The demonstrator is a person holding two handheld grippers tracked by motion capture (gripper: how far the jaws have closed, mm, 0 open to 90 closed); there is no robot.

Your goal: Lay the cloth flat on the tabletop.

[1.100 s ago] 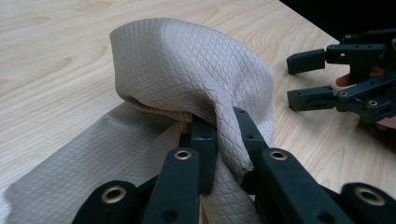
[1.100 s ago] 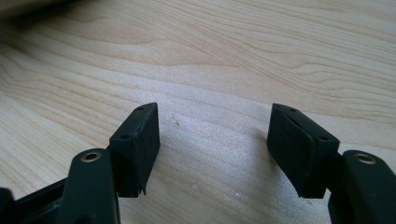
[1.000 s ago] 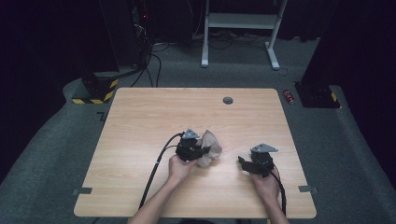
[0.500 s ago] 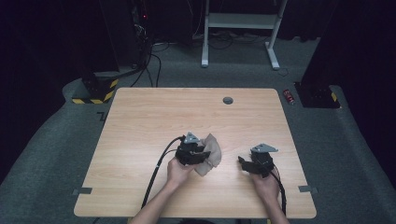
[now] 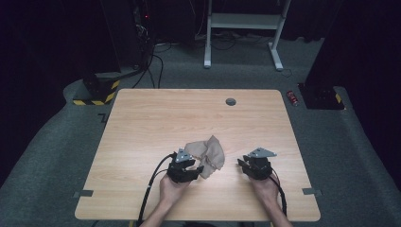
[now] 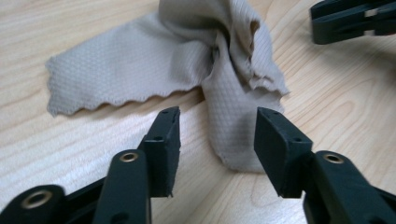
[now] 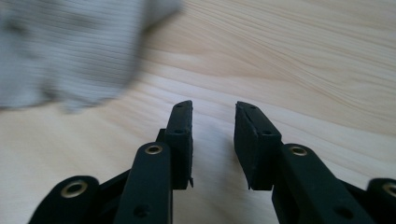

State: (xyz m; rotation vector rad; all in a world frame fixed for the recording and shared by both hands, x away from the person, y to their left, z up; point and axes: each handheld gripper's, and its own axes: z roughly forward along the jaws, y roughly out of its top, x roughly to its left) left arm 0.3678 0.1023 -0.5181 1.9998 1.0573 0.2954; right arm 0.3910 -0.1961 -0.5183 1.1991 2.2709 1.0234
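Now your left hand-held gripper (image 6: 217, 133) has just been opening, its jaws parted astride the cloth (image 6: 187, 70) on the desk (image 5: 142, 118), unpinched; your right hand-held gripper (image 7: 212, 140), just narrowing and empty, sits farther off.

Crumpled beige cloth (image 6: 187, 60): matt, fine waffle weave, scalloped hem. Pale wooden table (image 5: 156, 118): smooth laminate, visible grain. Black plastic left gripper (image 6: 217, 135): matt, brass-coloured rivets.
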